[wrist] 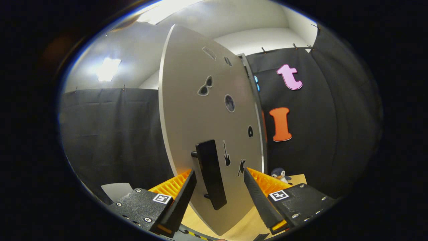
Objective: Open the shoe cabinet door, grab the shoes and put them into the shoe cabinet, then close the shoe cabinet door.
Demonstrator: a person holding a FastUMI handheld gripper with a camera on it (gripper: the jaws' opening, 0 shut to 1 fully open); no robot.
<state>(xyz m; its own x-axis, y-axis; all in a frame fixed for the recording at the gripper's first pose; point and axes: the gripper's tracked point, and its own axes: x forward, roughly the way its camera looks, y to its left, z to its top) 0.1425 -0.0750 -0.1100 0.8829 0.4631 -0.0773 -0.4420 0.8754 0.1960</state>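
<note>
Down low, a pale wooden table [247, 224] spreads out under everything. The shoe cabinet door [200, 110] hangs swung open over that wood, whether its lower edge touches the surface is hard to tell. Beyond the door on the right, a small penguin toy [280, 174] sits upright on the table, close against the black cloth wall. A yellow-and-black striped strip [197, 235] lies at the table's near edge.
</note>
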